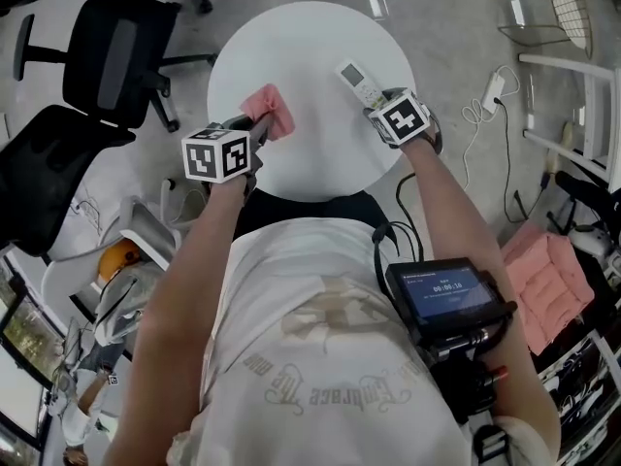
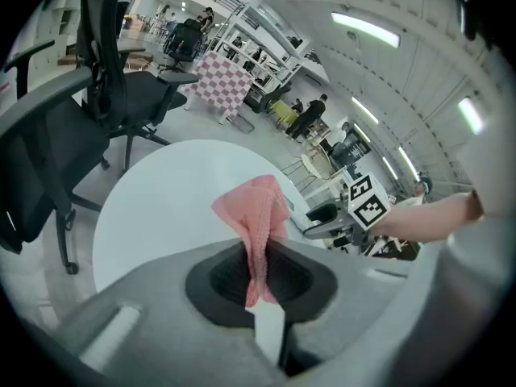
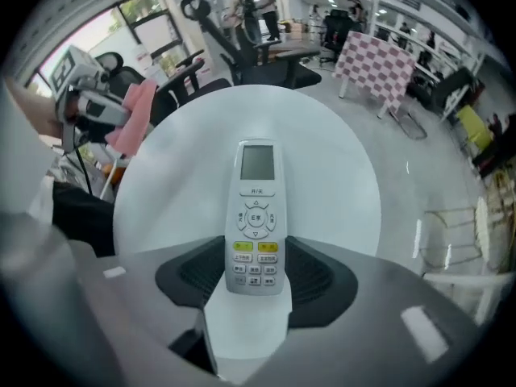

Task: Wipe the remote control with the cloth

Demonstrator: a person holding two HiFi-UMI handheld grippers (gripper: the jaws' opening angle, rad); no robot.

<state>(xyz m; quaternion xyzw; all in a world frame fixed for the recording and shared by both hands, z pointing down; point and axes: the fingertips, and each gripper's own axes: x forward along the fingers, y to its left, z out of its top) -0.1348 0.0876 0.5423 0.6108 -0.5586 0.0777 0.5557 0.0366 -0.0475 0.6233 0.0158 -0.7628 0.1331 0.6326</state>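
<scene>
A pink cloth (image 1: pixel 271 111) hangs pinched in my left gripper (image 1: pixel 254 129) over the left part of the round white table (image 1: pixel 291 47). In the left gripper view the cloth (image 2: pixel 256 216) sticks up from between the shut jaws of the left gripper (image 2: pixel 260 274). My right gripper (image 1: pixel 380 105) is shut on the lower end of a white remote control (image 1: pixel 359 83), held above the table's right side. In the right gripper view the remote control (image 3: pixel 255 216) lies face up between the jaws of the right gripper (image 3: pixel 255 276), screen pointing away.
Black office chairs (image 1: pixel 107 56) stand left of the table. A power strip with cable (image 1: pixel 490 95) lies on the floor at the right, beside a white wire chair (image 1: pixel 558 8). A pink cushion (image 1: pixel 548 280) sits at lower right. A screen device (image 1: pixel 448 294) hangs at the person's waist.
</scene>
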